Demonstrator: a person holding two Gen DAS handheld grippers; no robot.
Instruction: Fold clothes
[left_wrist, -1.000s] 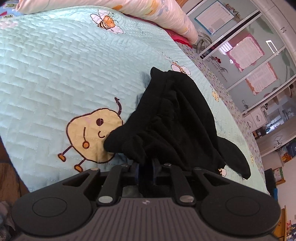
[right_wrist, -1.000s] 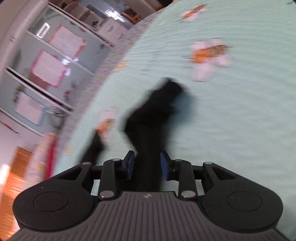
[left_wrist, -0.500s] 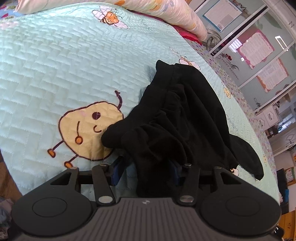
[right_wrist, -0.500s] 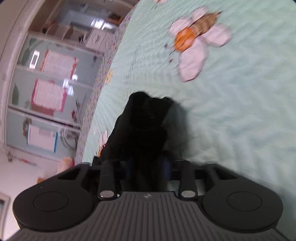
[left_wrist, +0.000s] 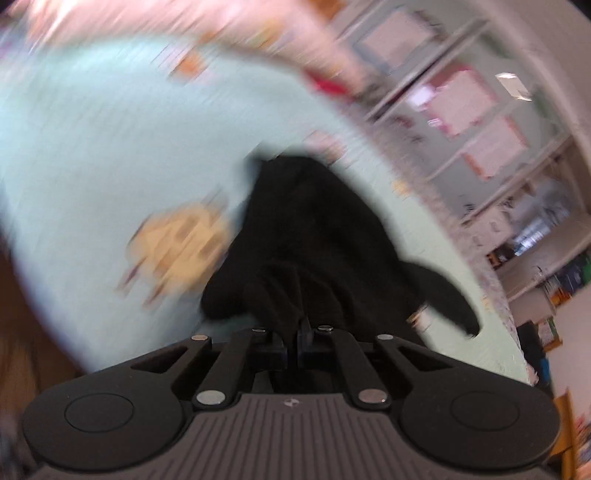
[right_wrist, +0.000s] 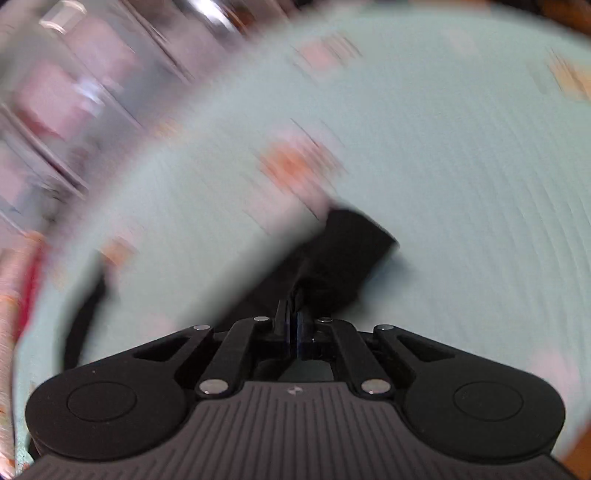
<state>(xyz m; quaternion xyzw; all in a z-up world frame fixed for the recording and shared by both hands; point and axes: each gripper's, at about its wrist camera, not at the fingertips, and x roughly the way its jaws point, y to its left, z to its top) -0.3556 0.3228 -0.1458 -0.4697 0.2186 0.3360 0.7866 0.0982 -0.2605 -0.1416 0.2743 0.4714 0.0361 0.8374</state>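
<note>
Both hand-held grippers pinch black garment (left_wrist: 310, 236) over quilt (left_wrist: 92, 147).

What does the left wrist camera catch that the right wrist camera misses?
Only the left view shows the yellow cartoon figure on the quilt and the garment's bunched bulk. Only the right view shows an orange blurred print. Both show the black garment on the mint quilt, each claw, left and right, shut on it.

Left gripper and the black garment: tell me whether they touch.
Touching. In the left wrist view the left gripper has its jaws closed together with black garment fabric bunched directly at the fingertips and no quilt visible between them.
</note>
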